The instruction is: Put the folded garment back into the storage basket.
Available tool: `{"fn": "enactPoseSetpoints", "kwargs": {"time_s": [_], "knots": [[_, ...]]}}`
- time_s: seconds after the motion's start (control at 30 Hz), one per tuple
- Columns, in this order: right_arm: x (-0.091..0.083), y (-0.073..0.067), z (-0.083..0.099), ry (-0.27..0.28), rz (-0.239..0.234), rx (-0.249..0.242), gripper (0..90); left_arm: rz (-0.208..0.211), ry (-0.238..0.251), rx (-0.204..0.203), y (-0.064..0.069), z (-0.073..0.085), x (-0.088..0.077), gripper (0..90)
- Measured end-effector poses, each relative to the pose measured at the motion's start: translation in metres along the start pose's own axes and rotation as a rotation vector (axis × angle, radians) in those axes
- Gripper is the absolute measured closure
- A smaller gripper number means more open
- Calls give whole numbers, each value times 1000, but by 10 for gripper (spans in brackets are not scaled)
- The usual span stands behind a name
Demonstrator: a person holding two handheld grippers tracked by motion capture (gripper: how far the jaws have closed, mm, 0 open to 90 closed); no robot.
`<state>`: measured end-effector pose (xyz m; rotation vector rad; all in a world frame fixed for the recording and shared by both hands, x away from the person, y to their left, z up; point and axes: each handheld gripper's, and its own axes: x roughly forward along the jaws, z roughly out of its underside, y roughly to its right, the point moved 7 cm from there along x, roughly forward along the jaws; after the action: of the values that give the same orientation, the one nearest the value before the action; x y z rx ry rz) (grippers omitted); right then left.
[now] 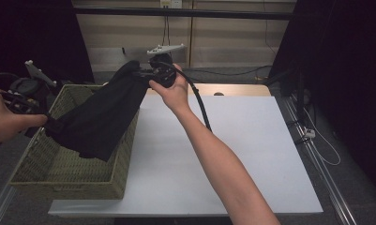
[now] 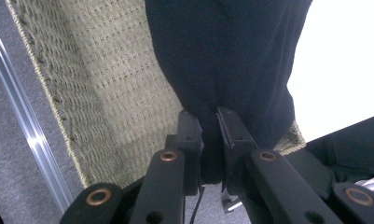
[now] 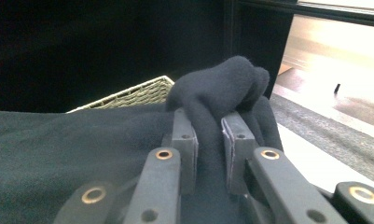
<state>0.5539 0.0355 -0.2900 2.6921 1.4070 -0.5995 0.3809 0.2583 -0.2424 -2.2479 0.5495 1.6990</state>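
Note:
A black cloth [image 1: 101,115] hangs stretched between my two grippers above a woven basket [image 1: 59,164] at the table's left. My left gripper [image 1: 48,121] is shut on the cloth's lower left corner over the basket; in the left gripper view the black cloth [image 2: 222,60] is pinched between the jaws of the left gripper [image 2: 210,121]. My right gripper [image 1: 146,72] is shut on the cloth's upper end, held high over the basket's far right corner. In the right gripper view a fold of the black cloth [image 3: 217,88] bulges out between the jaws of the right gripper [image 3: 208,123].
The white table top [image 1: 242,140] spreads to the right of the basket. A cable [image 1: 199,101] trails from the right gripper along the forearm. Metal rails [image 1: 317,159] run along the table's right side, and a rail [image 2: 21,107] lies beside the basket on the left.

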Motion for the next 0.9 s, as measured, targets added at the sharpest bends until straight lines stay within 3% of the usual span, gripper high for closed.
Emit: {"fn": "enactPoseSetpoints", "kwargs": {"time_s": [0.07, 0.1, 0.6, 0.9], "knots": [[4, -1, 1, -1, -10, 12, 790, 1, -2, -11, -1, 1, 2, 808], [5, 0, 2, -11, -2, -9, 789, 1, 0, -29, -1, 2, 4, 808], [28, -1, 2, -29, -21, -25, 788, 6, -24, -23, -8, 5, 15, 808], [47, -10, 3, -44, -45, -31, 787, 9, -26, -33, -14, 13, 14, 808]]}}
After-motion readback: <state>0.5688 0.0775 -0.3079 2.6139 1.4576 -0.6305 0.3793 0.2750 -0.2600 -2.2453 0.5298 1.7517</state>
